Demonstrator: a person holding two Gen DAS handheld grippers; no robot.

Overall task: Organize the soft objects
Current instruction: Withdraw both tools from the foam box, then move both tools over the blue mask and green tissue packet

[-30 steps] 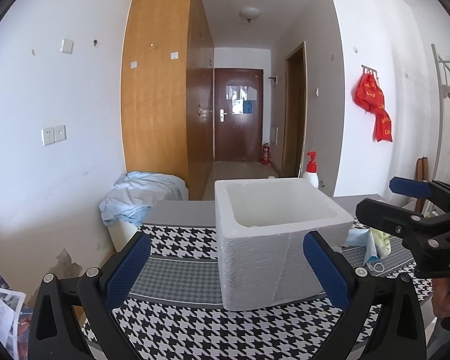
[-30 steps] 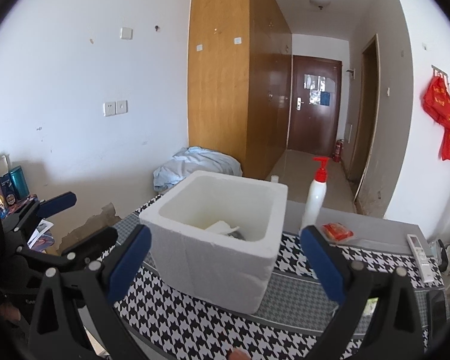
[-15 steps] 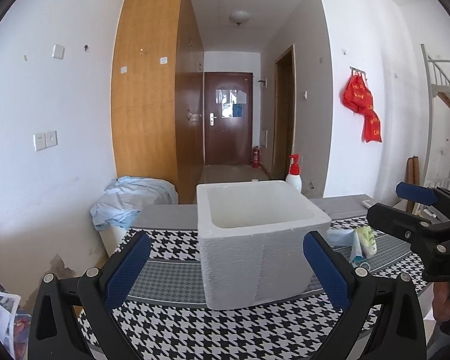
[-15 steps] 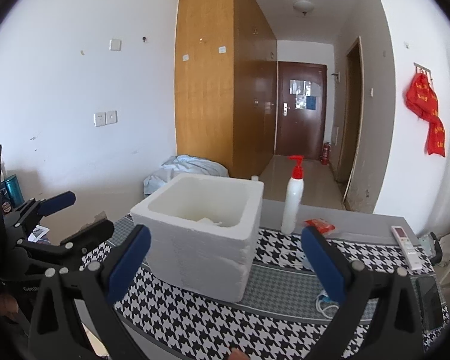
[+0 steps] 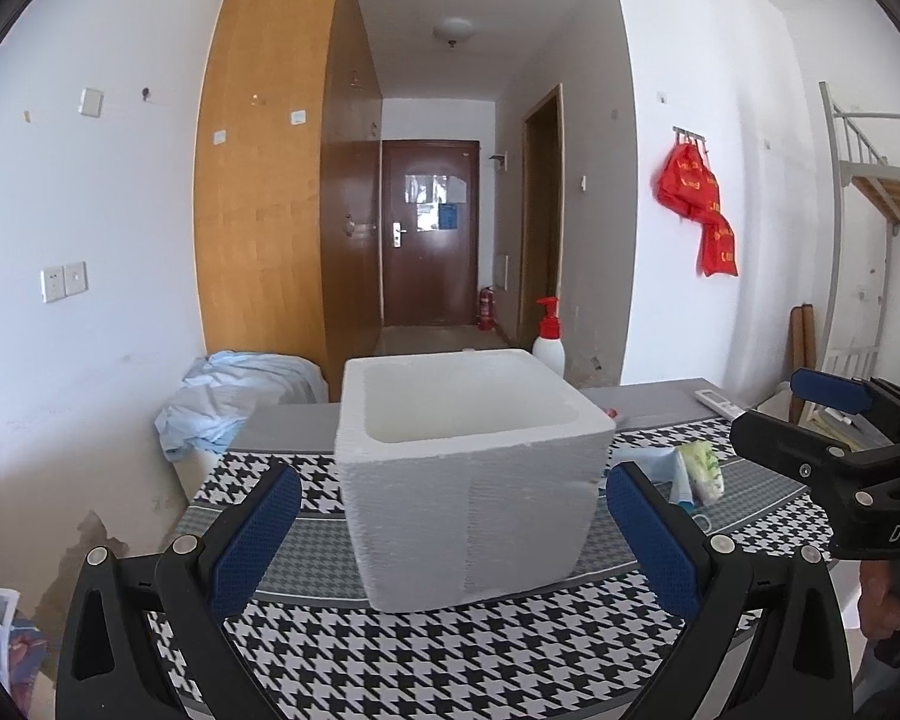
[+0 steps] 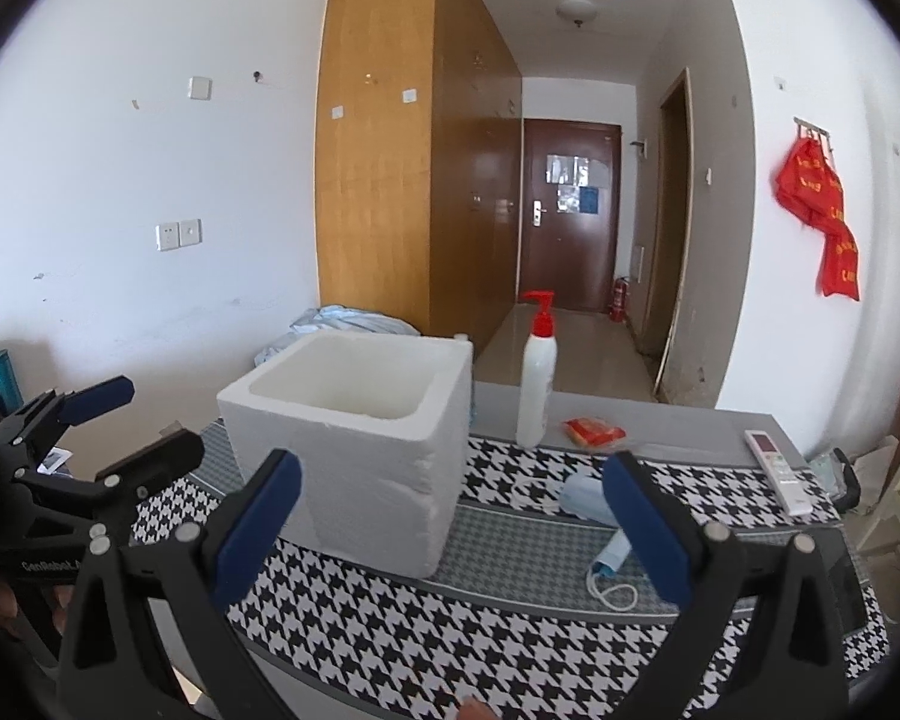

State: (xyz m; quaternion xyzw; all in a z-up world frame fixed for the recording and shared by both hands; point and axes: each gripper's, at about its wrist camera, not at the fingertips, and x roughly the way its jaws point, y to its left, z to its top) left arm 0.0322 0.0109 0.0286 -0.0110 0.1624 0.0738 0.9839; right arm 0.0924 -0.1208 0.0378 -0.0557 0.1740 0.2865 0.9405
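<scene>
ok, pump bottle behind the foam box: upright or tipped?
Upright. The pump bottle stands on its base on the grey table, red pump head on top, just behind the foam box's far right corner.

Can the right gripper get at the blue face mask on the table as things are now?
Probably yes. The right gripper is open and empty, and the face mask lies bare on the table, right of the foam box. Nothing stands between them; the pump bottle is farther back.

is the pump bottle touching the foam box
Apart. The right wrist view shows grey table between the pump bottle and the foam box.
</scene>
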